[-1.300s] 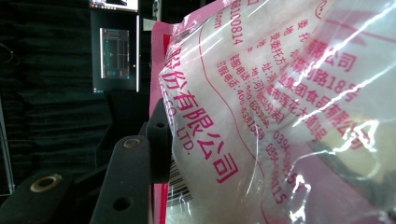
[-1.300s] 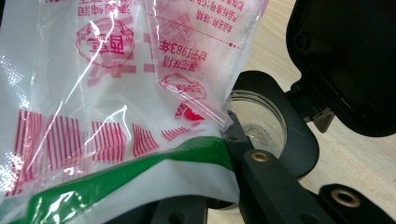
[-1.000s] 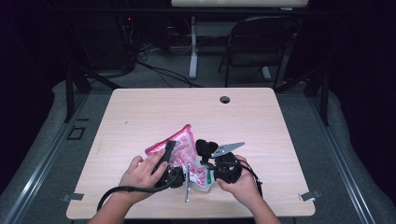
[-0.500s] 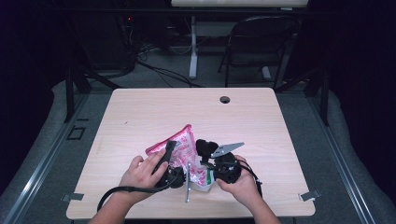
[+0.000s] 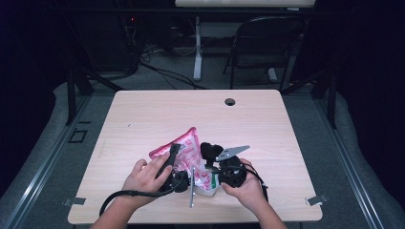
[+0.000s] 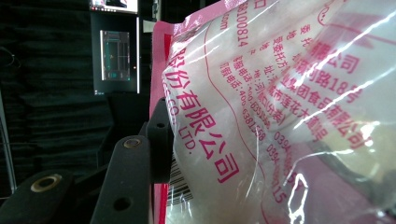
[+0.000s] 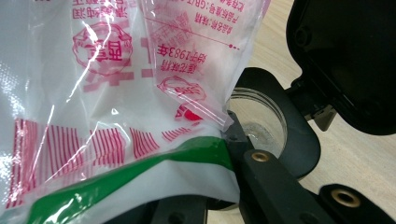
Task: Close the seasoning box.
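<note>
The pale wooden worktop (image 5: pixel 143 119), rectangular with a small round cable hole (image 5: pixel 230 101) near its far edge, carries all the action at its near side, where a person's two forearms come in. Between the hands lies the pink and clear printed plastic bag (image 5: pixel 187 149), slumped and partly raised, its pink-edged top pointing away toward the middle of the worktop and its bottom end with the green band (image 7: pixel 140 161) nearest the person. The left gripper (image 5: pixel 173 153) has its fingers (image 6: pixel 135 172) pinching the bag at its pink side seam, one black finger pressed flat against the film beside the barcode. The right gripper (image 5: pixel 210 151) shows its fingers (image 7: pixel 261 175) pressed shut on the bag's lower part, with the film bunched at the green strip; just beyond them a small round clear-lidded black container (image 7: pixel 268 121) sits on the worktop, close to the bag's hanging corner. A slim grey stick (image 5: pixel 192 187) lies on the worktop between the two hands. The step looks like steadying or opening the bag between both hands, perhaps to pour toward that container, though I cannot tell which. To do it well, I would keep both pinches on seam or doubled film, not the thin single layer, pull apart evenly so the slippery film does not slide out, and keep the bag's mouth above its contents so nothing spills early.
</note>
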Available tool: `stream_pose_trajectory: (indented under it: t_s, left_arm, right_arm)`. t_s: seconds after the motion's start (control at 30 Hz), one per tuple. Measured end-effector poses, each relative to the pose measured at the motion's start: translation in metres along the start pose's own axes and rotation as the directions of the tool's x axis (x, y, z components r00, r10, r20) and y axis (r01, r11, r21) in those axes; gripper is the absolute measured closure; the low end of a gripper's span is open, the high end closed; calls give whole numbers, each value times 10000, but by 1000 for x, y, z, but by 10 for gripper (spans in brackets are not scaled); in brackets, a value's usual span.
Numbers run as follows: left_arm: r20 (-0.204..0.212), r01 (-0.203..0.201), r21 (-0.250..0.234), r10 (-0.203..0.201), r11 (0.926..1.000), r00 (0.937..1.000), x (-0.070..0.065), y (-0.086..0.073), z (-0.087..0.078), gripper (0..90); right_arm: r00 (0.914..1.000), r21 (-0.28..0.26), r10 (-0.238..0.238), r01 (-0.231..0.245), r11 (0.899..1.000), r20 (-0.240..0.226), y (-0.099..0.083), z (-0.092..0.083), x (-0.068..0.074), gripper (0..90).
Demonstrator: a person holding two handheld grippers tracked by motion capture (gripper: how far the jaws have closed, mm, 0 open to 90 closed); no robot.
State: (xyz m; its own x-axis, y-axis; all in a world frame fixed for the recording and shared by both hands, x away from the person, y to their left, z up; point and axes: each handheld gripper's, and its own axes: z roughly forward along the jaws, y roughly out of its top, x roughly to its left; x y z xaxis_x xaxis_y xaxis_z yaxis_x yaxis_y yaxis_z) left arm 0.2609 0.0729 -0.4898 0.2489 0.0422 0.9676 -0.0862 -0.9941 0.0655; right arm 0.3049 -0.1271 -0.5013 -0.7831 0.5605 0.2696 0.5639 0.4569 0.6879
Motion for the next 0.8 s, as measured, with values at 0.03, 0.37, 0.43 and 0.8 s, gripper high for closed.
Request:
stream_pose_trajectory:
  t_s: [0.03,0.37,0.43,0.8]
  left_arm:
    - [14,-5,1,5,10000,10000,0,0,0,582]
    - [43,-90,10,90,10000,10000,1,2,-1,582]
    - [99,-94,37,94,9999,9999,1,2,-1,582]
    - [116,-283,37,282,9996,9995,3,3,-2,583]
  right_arm:
    - [10000,-3,2,-2,10000,-4,0,0,0,900]
    - [10000,6,-16,16,10000,-2,0,0,0,900]
    - [10000,20,-24,24,10000,-3,0,0,0,900]
    - [10000,-38,26,-26,10000,-23,0,1,1,900]
